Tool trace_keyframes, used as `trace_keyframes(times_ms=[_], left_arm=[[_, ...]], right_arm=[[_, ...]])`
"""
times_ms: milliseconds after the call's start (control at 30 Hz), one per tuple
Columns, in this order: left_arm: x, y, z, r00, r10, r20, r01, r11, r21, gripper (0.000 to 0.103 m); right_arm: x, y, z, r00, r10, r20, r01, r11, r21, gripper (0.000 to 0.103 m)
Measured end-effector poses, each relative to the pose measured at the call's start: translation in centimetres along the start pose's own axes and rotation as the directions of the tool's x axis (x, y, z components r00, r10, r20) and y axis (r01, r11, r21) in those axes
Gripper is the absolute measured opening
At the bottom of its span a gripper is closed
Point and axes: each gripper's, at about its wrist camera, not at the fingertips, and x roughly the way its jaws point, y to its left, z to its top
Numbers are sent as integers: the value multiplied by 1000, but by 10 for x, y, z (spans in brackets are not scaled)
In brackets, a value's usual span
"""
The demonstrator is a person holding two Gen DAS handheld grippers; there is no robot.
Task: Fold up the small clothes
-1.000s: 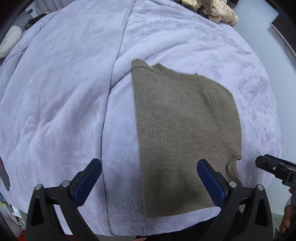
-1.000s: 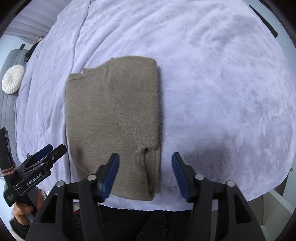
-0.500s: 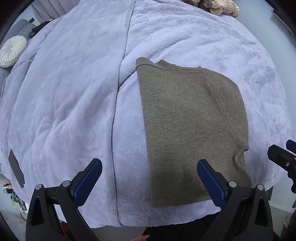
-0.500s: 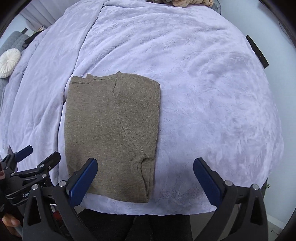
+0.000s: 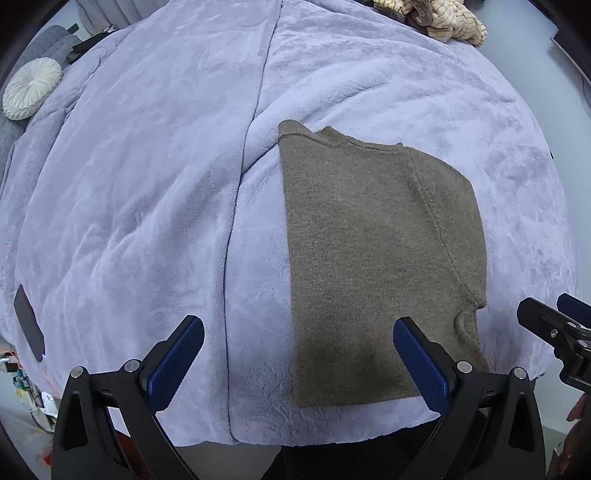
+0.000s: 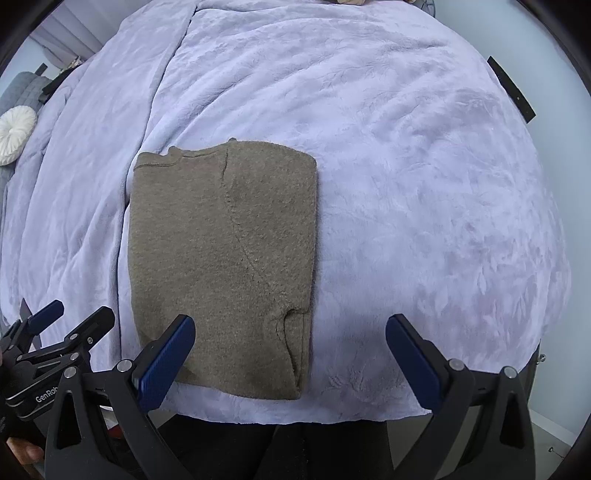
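A folded brown sweater [image 6: 221,266] is laid flat near the front edge of a lilac blanket [image 6: 424,184]; the left gripper [image 5: 297,360] and right gripper [image 6: 290,354] are held spread wide above it, gripping nothing.

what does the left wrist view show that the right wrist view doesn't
Only the left wrist view shows the beige ribbed knit pile at the bed's far edge and a flat black device on the left side. Only the right wrist view shows a black strip at the bed's right edge. Both show the folded olive-brown knit sweater on the lavender plush blanket, the round white pleated cushion, and open tongs.
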Motion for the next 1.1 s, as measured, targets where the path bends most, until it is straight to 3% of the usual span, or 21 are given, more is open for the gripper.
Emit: trace_keyframes(times_ms=[1100], left_arm=[[-1, -2, -2, 1000, 18, -3, -18, 1000, 5, 103]], right_arm=[[-1, -5, 5, 1000, -8, -6, 8, 1000, -4, 103]])
